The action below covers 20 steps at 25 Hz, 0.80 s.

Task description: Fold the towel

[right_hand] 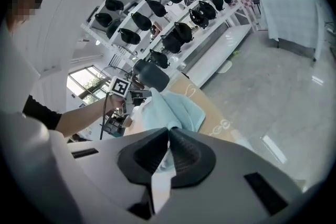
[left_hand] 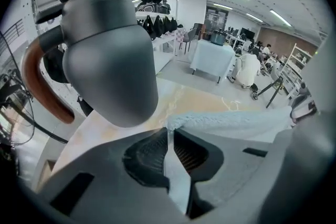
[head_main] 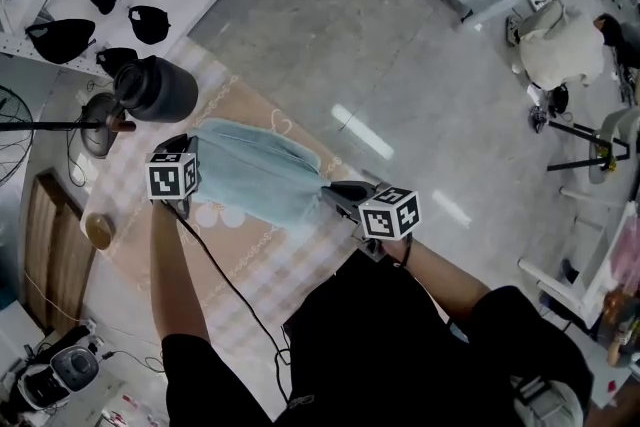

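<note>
Towel (head_main: 255, 170), pale blue and bunched into soft folds, is stretched between my two grippers above the table (head_main: 300, 245) with its checked beige cloth. My left gripper (head_main: 192, 147) has its jaws pressed together on one corner. In the left gripper view the cloth runs down as a thin strip between the pads (left_hand: 152, 152) and vanishes into the gripper body, so the corner's very end is hidden. My right gripper (head_main: 332, 192) is closed just as tightly on the opposite end. Its own view shows only a sliver of towel (right_hand: 173, 107) squeezed between the dark pads, and the rest of that corner is lost below them.

From the head view I cannot tell whether the far edge of the towel rests on the table or hangs just clear of it. The marker cubes cover much of both grippers there.

A dark grey kettle (left_hand: 105, 55) with a brown handle stands just beside my left gripper and fills most of that view, blocking the table behind it. A small round brown thing (head_main: 98, 230) near the table's edge is too small to identify.
</note>
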Each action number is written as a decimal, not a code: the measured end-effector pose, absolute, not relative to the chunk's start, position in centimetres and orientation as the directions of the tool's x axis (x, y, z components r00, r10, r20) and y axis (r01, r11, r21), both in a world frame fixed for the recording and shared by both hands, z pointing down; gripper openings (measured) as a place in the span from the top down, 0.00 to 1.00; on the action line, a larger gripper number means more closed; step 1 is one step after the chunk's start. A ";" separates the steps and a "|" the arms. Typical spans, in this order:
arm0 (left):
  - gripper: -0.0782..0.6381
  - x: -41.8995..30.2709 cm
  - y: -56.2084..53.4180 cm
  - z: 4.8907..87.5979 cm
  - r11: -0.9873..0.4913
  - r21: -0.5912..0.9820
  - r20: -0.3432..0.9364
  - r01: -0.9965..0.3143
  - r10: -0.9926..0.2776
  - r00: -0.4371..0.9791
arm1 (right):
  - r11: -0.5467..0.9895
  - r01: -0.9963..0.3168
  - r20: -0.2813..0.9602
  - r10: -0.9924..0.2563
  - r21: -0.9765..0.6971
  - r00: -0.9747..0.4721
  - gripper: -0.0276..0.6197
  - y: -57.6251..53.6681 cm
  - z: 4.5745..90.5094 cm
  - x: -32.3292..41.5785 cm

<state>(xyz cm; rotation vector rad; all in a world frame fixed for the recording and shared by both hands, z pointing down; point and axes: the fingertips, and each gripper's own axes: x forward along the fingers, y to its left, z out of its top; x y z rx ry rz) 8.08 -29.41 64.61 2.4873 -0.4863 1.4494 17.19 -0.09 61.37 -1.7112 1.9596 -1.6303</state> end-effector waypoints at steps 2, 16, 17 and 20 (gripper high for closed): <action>0.84 8.6 -29.7 65.2 -0.918 0.015 0.877 -0.396 -0.178 0.446 | -0.201 -0.662 0.550 -0.748 -0.722 -0.372 0.93 -0.6 62.1 18.3; 0.56 7.2 -27.0 61.6 -0.835 -0.057 0.782 -0.547 -0.378 0.496 | 0.003 -0.848 0.652 -0.638 -0.529 -0.409 0.67 0.0 63.7 19.2; 0.56 6.6 -26.5 60.8 -0.826 -0.059 0.770 -0.561 -0.395 0.501 | 0.010 -0.855 0.658 -0.634 -0.518 -0.406 0.67 0.6 63.5 19.0; 0.56 4.6 -23.7 58.6 -0.794 -0.037 0.738 -0.607 -0.432 0.519 | 0.026 -0.868 0.663 -0.635 -0.496 -0.398 0.67 2.0 63.0 18.9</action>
